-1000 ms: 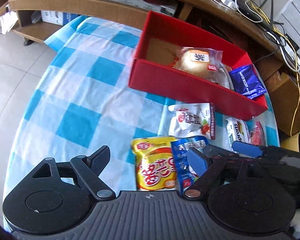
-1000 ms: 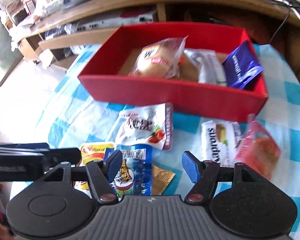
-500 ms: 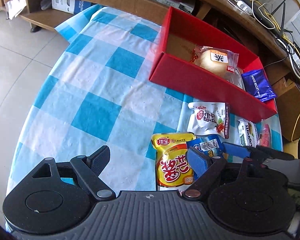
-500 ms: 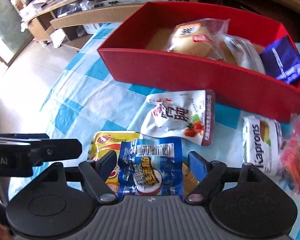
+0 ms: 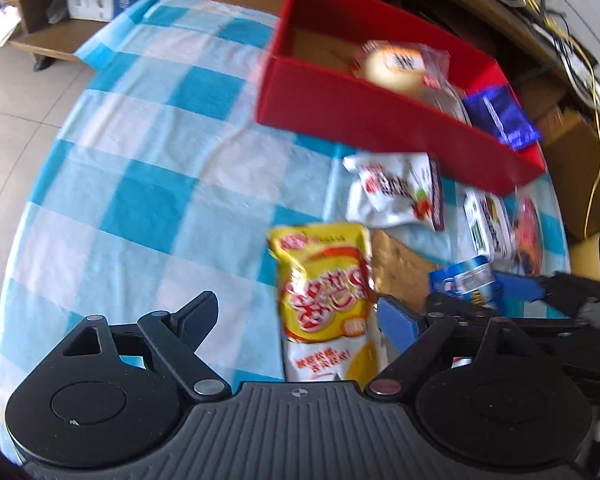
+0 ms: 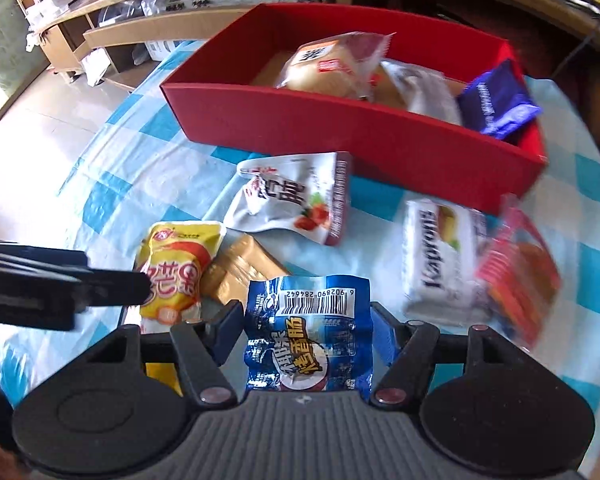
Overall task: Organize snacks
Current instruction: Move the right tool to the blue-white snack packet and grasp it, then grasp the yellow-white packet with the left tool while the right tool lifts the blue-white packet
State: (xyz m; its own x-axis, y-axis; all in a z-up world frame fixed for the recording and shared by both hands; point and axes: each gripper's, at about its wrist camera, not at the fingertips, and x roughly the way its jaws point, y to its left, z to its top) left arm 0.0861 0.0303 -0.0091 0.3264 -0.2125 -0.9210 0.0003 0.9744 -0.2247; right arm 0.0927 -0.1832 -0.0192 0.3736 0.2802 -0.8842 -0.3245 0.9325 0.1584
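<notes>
My right gripper [image 6: 305,324] is shut on a blue snack packet [image 6: 306,334], held just above the checked cloth; the packet also shows in the left wrist view [image 5: 466,280]. My left gripper [image 5: 300,316] is open, with a yellow pouch [image 5: 326,292] lying between its fingers on the cloth. The red box [image 6: 364,130] stands beyond and holds a bun [image 6: 332,66], a grey packet and a purple packet [image 6: 496,104]. A white pouch [image 6: 296,198], a brown packet [image 6: 240,268], a white Kaprons pack [image 6: 440,256] and a red packet [image 6: 520,272] lie on the cloth.
The blue and white checked tablecloth [image 5: 148,168] covers a round table. Wooden shelving [image 6: 112,32] with boxes runs behind it. Cables [image 5: 580,60] hang at the far right. Tiled floor [image 5: 16,92] lies to the left.
The right gripper has closed on the blue packet and lifted it, uncovering the brown packet. The left gripper has moved so that the yellow pouch lies between its fingers.
</notes>
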